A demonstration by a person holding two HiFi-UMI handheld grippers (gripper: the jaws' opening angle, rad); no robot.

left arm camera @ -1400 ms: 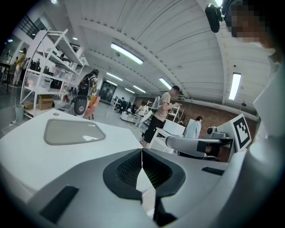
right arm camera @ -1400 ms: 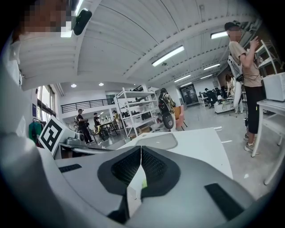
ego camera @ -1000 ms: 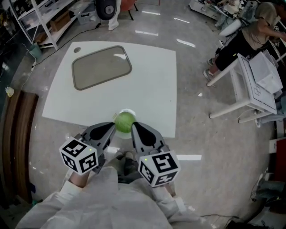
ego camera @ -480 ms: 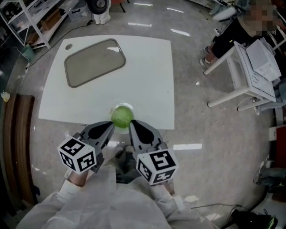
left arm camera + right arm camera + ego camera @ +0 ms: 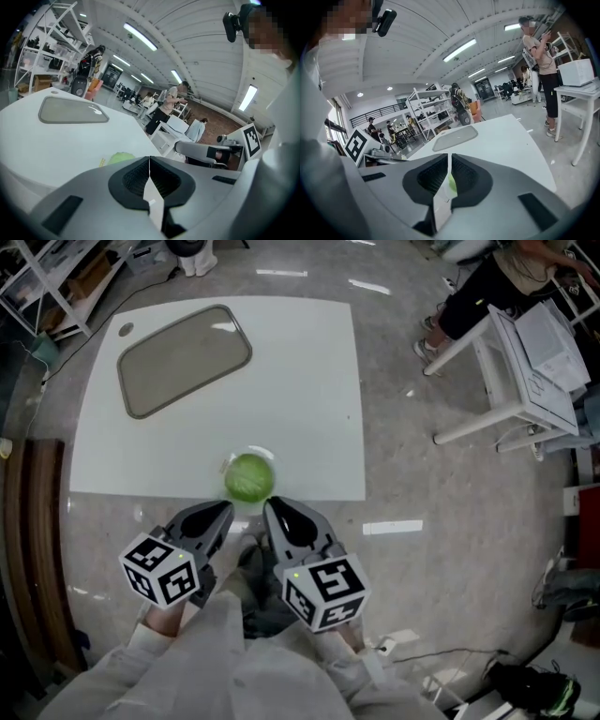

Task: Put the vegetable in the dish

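White counter (image 5: 309, 381) is where the risk is judged to lie. The grey rectangular dish (image 5: 183, 357) is set at its far left, and the round green vegetable (image 5: 248, 477) is set well apart from it at the near edge, where a nudge could roll it off. The left gripper (image 5: 228, 509) and right gripper (image 5: 269, 505) are held near it, fingers pressed together and empty. A push, not a grasp, is therefore likely. The vegetable is seen as a pale, veined, leafy ball.
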